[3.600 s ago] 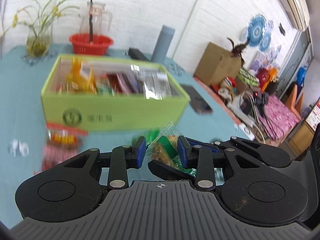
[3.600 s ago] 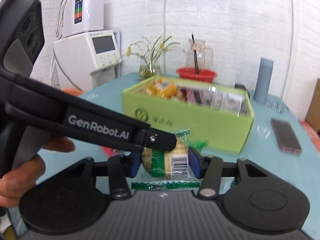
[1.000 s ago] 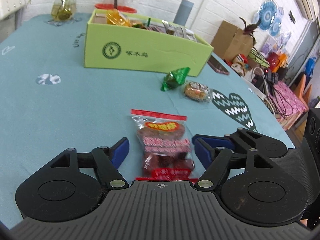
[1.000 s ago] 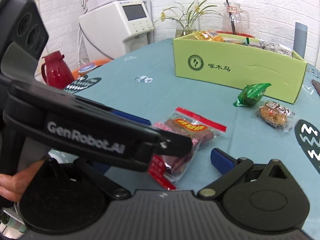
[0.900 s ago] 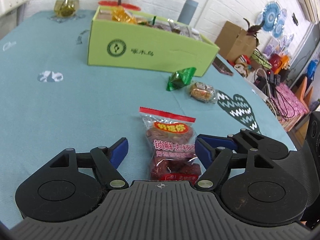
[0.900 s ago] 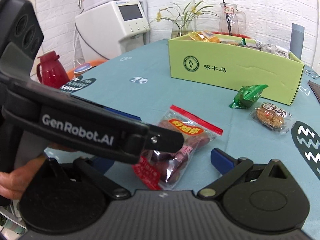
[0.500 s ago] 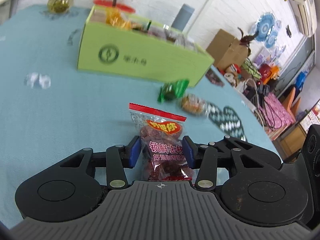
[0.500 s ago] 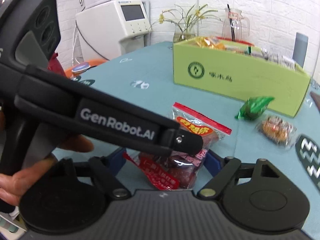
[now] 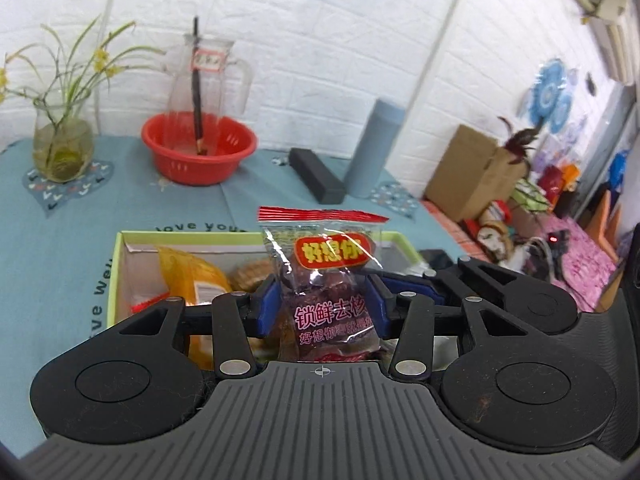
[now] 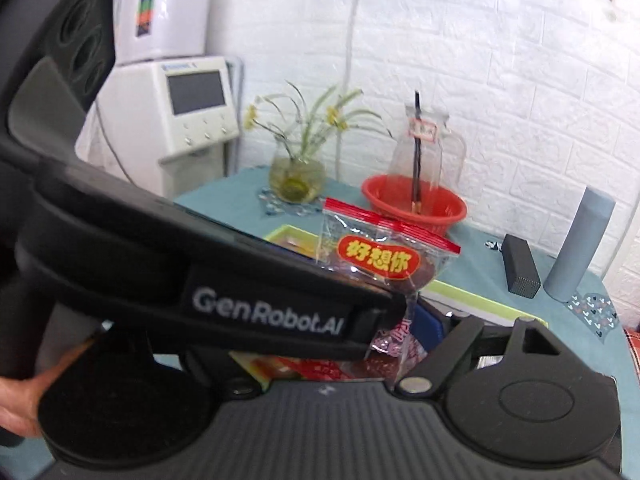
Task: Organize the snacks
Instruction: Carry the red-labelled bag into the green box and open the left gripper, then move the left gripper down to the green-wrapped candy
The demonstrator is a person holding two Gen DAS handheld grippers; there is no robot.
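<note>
Blue pads: the left gripper (image 9: 323,307) has both pads pressed against the sides of the red date packet (image 9: 326,280), clamped on it.
Packet pose: upright, red sealed strip on top, clear film showing dark fruit; it hangs above the open green box (image 9: 116,264), over the box's middle.
Left gripper pose: level, pointing toward the far edge of the table (image 9: 52,248), held over the box's near side.
Right gripper: in the right wrist view the left gripper's black body crosses in front; only 1 blue pad of the right gripper (image 10: 400,334) shows, just beside the packet (image 10: 384,264). I cannot tell whether it is open or closed.
Hand: fingers (image 10: 24,396) wrap the left gripper's handle at the lower left.
Box contents: a yellow packet (image 9: 192,276) and a round biscuit (image 9: 250,276) lie inside.
Far edge of table: red basket (image 9: 199,146) with a glass jug (image 9: 206,80), flower vase (image 9: 64,144), grey cylinder (image 9: 374,148), black case (image 9: 316,174).
</note>
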